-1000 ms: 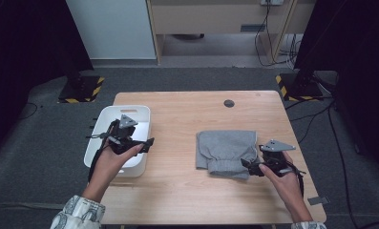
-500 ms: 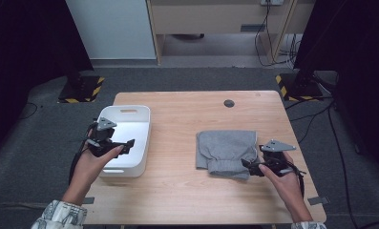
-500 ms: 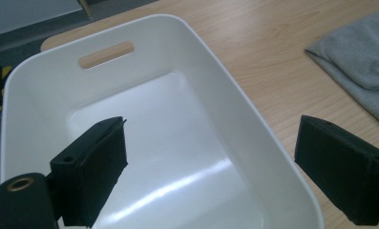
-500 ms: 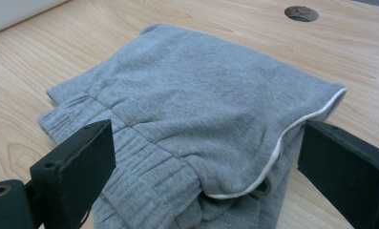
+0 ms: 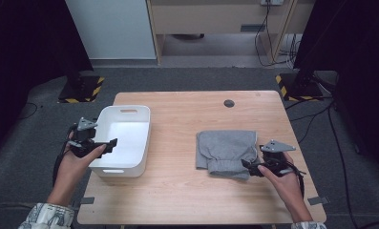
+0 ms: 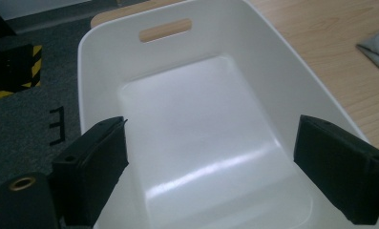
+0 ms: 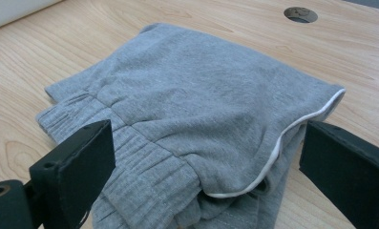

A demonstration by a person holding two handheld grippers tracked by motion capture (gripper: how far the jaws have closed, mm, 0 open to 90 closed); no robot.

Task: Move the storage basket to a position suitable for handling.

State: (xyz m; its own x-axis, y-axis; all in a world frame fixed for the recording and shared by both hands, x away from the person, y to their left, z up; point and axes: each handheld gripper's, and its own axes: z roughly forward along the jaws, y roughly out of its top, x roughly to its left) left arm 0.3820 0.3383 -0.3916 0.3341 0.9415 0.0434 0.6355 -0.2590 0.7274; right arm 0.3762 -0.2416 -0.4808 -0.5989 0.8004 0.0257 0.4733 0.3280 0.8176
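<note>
Left claw (image 5: 111, 142) has drifted from over white bin (image 5: 144, 138) to its left rim, jaws spread, grasping nothing; bin empty, ready to receive. Folded grey garment (image 5: 225, 150) lies on surface (image 5: 177, 191) right of centre, well apart from bin. Right claw (image 5: 247, 166), unmoved, released, jaws straddling garment's near corner. Bare wood between bin and garment; 1 dark hole (image 5: 229, 103) near far edge.

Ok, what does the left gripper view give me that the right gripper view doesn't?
Left gripper view alone: the white bin, its handle slot, dark floor, and the left tool open over the bin with nothing between the jaws. Right gripper view alone: the garment's ribbed waistband, white piping, the table's round hole, and the right tool open astride the folds. Both: the wooden table and the grey garment.
</note>
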